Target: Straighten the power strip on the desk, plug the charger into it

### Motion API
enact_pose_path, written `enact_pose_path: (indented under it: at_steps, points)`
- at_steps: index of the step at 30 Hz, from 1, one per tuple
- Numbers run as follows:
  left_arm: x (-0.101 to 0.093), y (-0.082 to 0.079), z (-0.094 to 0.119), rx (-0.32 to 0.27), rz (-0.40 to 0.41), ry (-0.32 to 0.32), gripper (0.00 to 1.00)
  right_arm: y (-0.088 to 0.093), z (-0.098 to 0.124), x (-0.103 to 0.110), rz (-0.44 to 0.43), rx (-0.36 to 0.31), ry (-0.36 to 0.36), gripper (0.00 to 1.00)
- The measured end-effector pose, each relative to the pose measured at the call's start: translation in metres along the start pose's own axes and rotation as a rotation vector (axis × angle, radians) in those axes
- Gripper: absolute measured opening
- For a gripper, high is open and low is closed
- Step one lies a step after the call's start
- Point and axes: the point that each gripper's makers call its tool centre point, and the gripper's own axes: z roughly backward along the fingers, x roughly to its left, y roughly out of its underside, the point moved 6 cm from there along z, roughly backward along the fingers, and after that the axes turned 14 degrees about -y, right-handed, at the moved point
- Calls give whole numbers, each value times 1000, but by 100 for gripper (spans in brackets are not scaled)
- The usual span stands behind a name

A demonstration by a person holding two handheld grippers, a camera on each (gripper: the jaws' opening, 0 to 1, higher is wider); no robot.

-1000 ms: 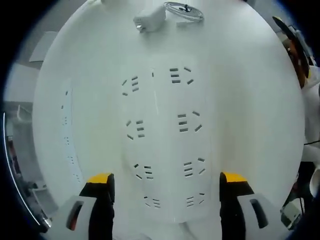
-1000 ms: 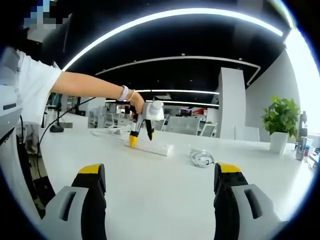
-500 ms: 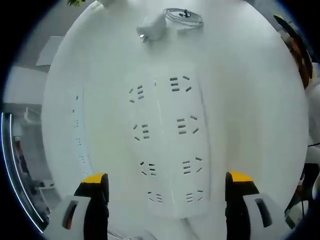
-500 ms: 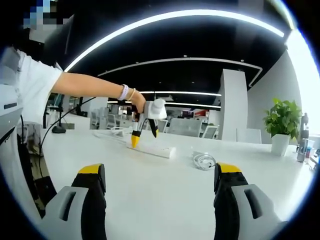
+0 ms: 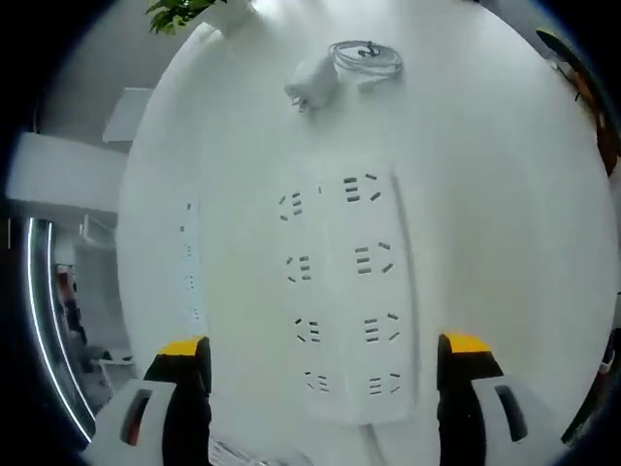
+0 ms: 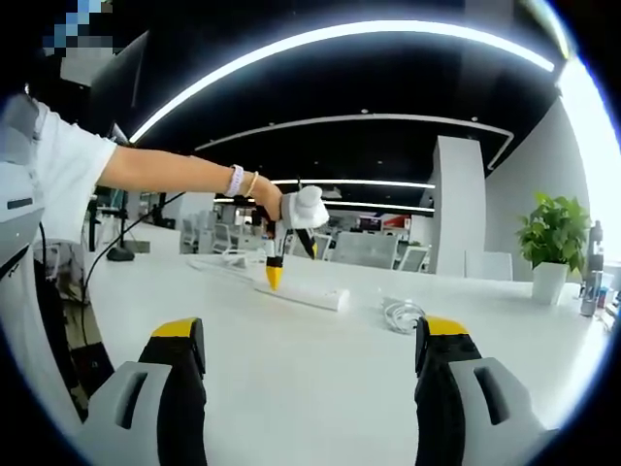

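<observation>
The white power strip (image 5: 347, 296) lies flat on the white desk (image 5: 485, 194), seen from straight above, with two rows of sockets. My left gripper (image 5: 325, 374) hovers over its near end, open, with one yellow tip on each side and nothing held. The white charger (image 5: 312, 81) lies beyond the strip's far end, next to a coiled white cable (image 5: 367, 56). In the right gripper view the left gripper (image 6: 291, 264) hangs just above the power strip (image 6: 303, 292), held by a person's hand. My right gripper (image 6: 310, 374) is open and empty, low over the desk.
A second narrow socket strip (image 5: 189, 260) lies along the desk to the left. A potted plant (image 6: 553, 243) stands at the far right, with the coiled cable (image 6: 403, 313) in front of it. The person's arm (image 6: 175, 173) reaches in from the left.
The left gripper has lifted away from the power strip, which looks smaller now, and drifted slightly right in the right gripper view. The right gripper has stayed put.
</observation>
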Motion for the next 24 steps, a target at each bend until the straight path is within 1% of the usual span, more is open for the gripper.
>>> enact_pose_path:
  at_steps: [1,2,3,4,5,7,11,12,15,18,19,21,23,24]
  points:
    - [1,-2,0,-20,6,-10,99,0,0,1,0,-2,-2,89]
    - [1,-4,1,-59,9,-23,99,0,0,1,0,-3,-3,89]
    - [1,-5,2,-79,14,-31,99,-1,0,2,-1,-4,-5,89]
    - [2,-3,4,-78,25,-42,99,-1,1,2,-1,-5,-6,89]
    - [4,-3,5,-85,37,-66,99,-1,1,3,-1,-6,-8,89]
    - [8,-3,7,-109,46,-112,99,-1,2,3,-1,-7,-9,89]
    - [14,-2,12,-151,111,-179,99,-2,2,5,-6,-15,-16,89]
    - [16,1,13,-165,130,-199,99,-2,2,6,-7,-17,-19,89]
    - [17,6,17,-181,148,-227,99,-3,1,9,-8,-22,-29,89]
    - [19,9,21,-195,186,-257,99,-5,1,12,-5,-26,-37,89]
    - [19,10,22,-206,207,-262,99,-5,1,12,-5,-27,-38,89]
    - [16,8,24,-220,223,-274,99,-6,1,14,-2,-29,-40,89]
    - [17,10,26,-241,241,-308,99,-8,1,15,0,-34,-42,89]
    - [13,9,31,-264,260,-336,99,-8,2,15,2,-34,-44,89]
